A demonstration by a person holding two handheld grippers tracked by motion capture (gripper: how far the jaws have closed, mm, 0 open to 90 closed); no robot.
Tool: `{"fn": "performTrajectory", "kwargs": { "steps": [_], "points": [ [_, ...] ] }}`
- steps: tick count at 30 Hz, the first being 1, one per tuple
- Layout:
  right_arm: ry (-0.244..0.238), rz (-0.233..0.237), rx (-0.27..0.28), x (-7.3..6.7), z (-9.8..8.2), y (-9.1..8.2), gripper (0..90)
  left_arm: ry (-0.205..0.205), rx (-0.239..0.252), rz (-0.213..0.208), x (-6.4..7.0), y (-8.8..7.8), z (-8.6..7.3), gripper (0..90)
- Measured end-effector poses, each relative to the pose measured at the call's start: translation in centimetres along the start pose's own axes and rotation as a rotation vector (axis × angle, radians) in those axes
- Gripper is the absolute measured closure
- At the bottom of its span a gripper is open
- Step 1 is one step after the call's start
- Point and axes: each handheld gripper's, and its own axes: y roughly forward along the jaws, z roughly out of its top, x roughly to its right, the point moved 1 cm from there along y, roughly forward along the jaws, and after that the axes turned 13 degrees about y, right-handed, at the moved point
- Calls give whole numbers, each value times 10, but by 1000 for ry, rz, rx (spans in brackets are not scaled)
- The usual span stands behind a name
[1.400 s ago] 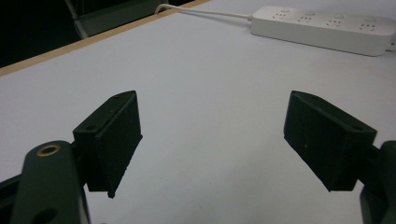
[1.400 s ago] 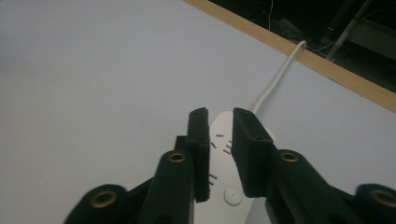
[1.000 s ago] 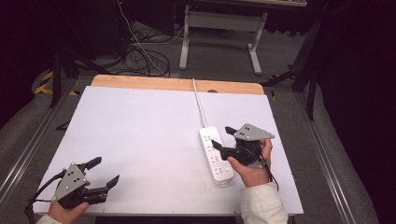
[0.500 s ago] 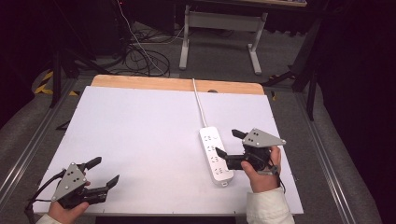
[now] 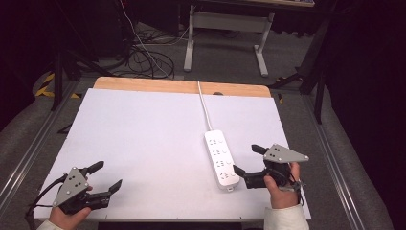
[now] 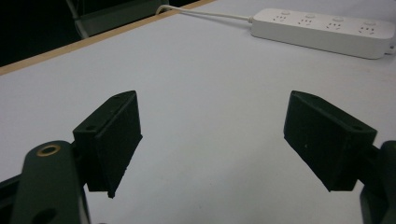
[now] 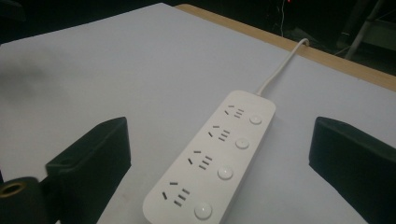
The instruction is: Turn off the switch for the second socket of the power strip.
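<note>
A white power strip (image 5: 221, 158) with several sockets and round switches lies on the white table (image 5: 143, 139), its cord (image 5: 205, 108) running to the far edge. My right gripper (image 5: 249, 160) is open just right of the strip's near end, jaws pointing left at it, nothing held. In the right gripper view the power strip (image 7: 215, 158) lies ahead between the two black jaws, cord (image 7: 280, 67) trailing away. My left gripper (image 5: 106, 176) rests open and empty at the near left corner. In the left gripper view the power strip (image 6: 322, 31) sits far off at the upper right.
A bare wooden strip (image 5: 182, 87) edges the table's far side. Beyond it on the floor are tangled cables (image 5: 143, 60) and a metal stand (image 5: 225, 28). Metal rails (image 5: 335, 163) run along both sides of the table.
My right gripper has drawn back to the right and toward the near edge, off the power strip. The left gripper has stayed put.
</note>
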Motion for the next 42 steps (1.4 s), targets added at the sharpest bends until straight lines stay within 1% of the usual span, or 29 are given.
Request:
{"fn": "performTrajectory", "kwargs": {
  "steps": [3, 9, 11, 16, 21, 23, 28, 30, 33, 37, 42],
  "points": [
    [18, -1, -1, 6, -11, -5, 44, 1, 0, 4, 0, -1, 0, 197],
    [34, -24, -18, 16, -29, -12, 38, 1, -1, 5, 0, 0, 0, 197],
    [42, -19, -27, 19, -34, -13, 37, 0, -2, 4, 0, 0, 0, 197],
    [51, -26, -48, 24, -45, -12, 38, -3, -12, -5, 0, 1, -1, 196],
    [57, -16, -73, 29, -54, -6, 38, -3, -11, -8, 0, 2, -1, 195],
    [52, -11, -80, 30, -57, -4, 38, 0, -11, -13, 0, 2, -2, 193],
    [48, -3, -91, 31, -64, 0, 38, -5, -8, -24, 0, 2, -3, 182],
    [46, -4, -91, 30, -67, 1, 38, -5, -7, -28, 0, 2, -3, 179],
    [31, -12, -94, 29, -73, 3, 38, -15, -3, -36, 1, 2, -3, 174],
    [32, -20, -114, 28, -80, 6, 38, -11, -3, -38, 1, 3, -4, 155],
    [30, -24, -143, 25, -87, 9, 38, -23, -9, -35, 0, 4, -6, 141]
  ]
}}
